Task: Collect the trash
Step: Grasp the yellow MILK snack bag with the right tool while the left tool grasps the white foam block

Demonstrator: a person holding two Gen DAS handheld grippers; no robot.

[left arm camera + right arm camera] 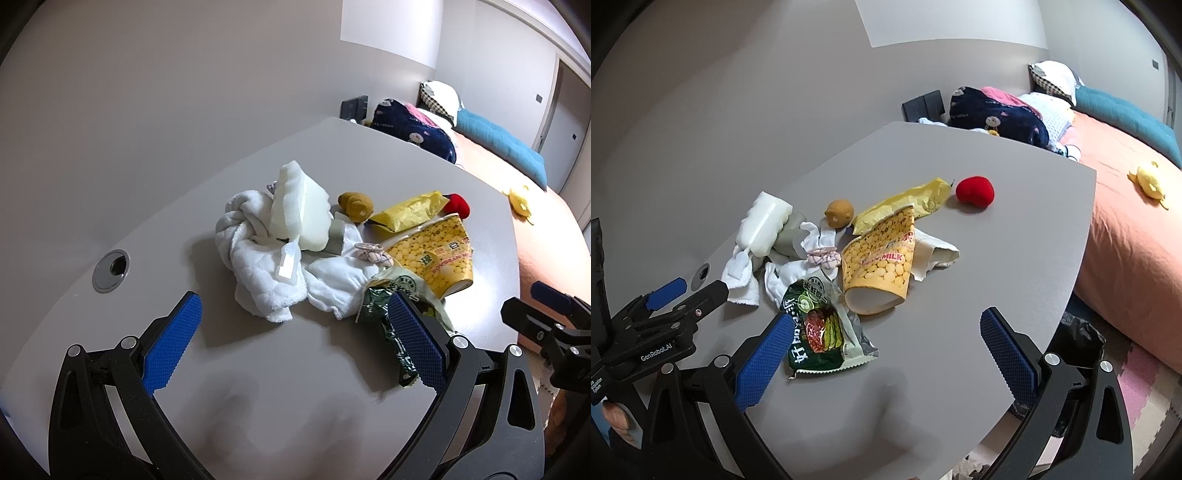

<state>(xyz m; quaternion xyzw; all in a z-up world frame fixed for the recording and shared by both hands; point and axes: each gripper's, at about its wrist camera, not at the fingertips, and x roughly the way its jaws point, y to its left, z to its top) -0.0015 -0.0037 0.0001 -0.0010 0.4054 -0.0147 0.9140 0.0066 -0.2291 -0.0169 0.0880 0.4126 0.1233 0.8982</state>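
Grey desk [960, 295] beside a bed [1126, 221] with an orange cover; trash heaped mid-desk. Both left tongs [295, 350] and right tongs [886, 354] released, jaws spread above the desk, grasping nothing. The yellow soy-milk cup [879, 266] lies on its side; only the right view shows its open mouth and the crumpled white paper [938, 254] behind it. The green snack wrapper [816, 332] lies nearest the right tongs, largely hidden behind a pad in the left view. White cloth [258, 266] and foam block [299, 210] show fully in the left view.
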